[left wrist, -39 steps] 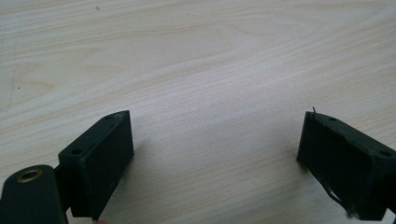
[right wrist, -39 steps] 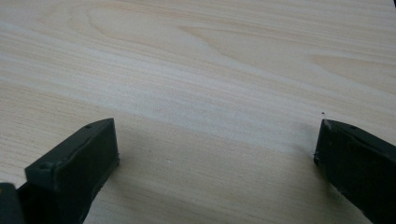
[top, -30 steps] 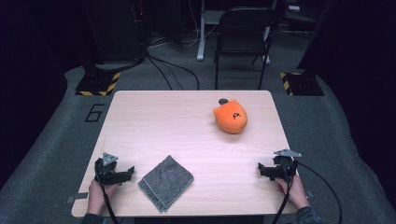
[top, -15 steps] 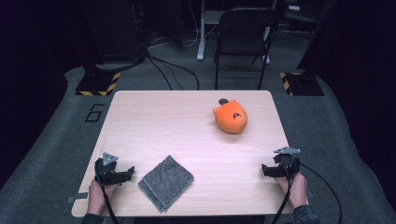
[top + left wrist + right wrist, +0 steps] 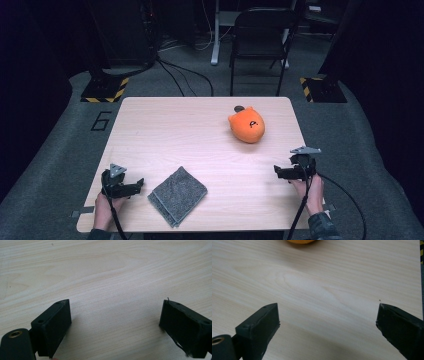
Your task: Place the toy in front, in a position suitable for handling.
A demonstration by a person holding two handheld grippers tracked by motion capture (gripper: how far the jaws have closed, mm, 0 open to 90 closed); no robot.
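Little change against a second ago: right gripper (image 5: 280, 172) shifted slightly toward 3 o'clock and a bit nearer the desk (image 5: 165, 130) edge; left gripper (image 5: 136, 184) in the same place as before. No approach begun, so probably only the start of the work. Left gripper spread wide, holding nothing, just beside the cloth (image 5: 177, 195), which lies flat near the 6 o'clock edge, at 3 o'clock from this gripper. Right gripper also spread wide, empty, over bare wood. Orange toy (image 5: 246, 125) at 11 o'clock from it, well apart, untouched.
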